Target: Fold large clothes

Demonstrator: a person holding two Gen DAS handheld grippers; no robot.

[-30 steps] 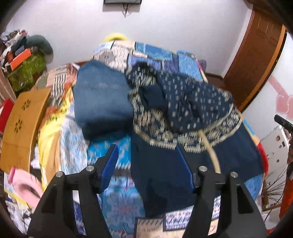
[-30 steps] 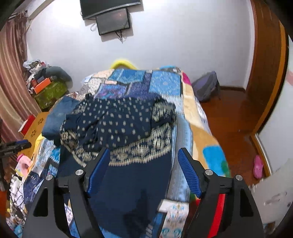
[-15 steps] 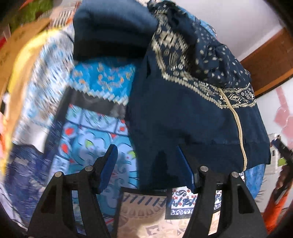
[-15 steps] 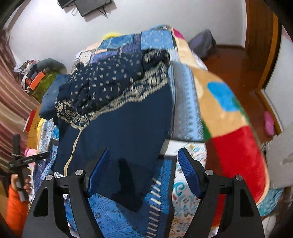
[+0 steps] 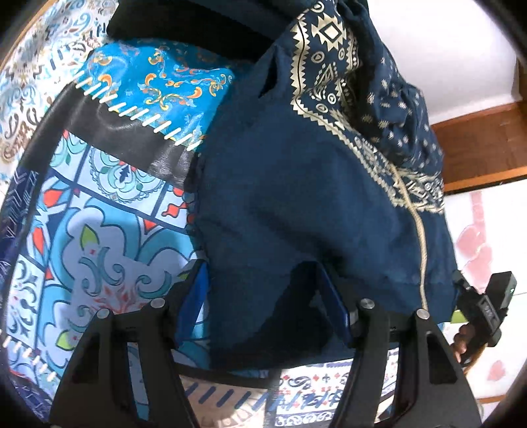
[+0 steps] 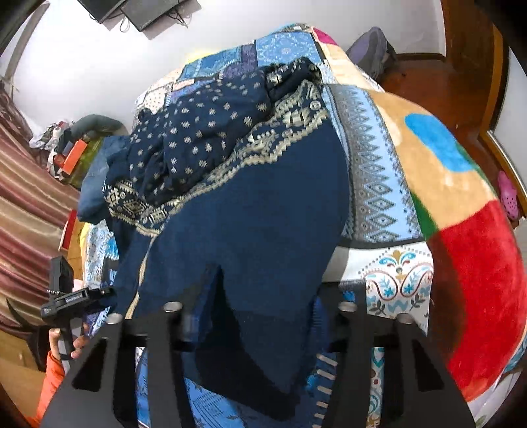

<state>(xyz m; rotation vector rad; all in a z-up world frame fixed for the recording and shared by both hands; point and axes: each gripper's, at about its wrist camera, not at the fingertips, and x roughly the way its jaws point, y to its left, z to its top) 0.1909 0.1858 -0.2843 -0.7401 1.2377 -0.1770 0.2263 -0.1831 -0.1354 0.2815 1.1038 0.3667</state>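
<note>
This is a bedroom in a home. A bed (image 6: 428, 158) fills most of the right wrist view, covered with a bright patchwork blanket (image 5: 108, 210) of blue, tan, red and green panels. A dark screen (image 6: 154, 13) hangs on the white wall (image 6: 82, 66) above its far end. Striped curtains (image 6: 29, 204) hang at the left, beside a heap of boxes and clothes (image 6: 72, 148). A wooden door (image 6: 474, 59) stands at the right, with a grey backpack (image 6: 372, 52) on the wooden floor near it and a pink shoe (image 6: 509, 199) by the wall.
</note>
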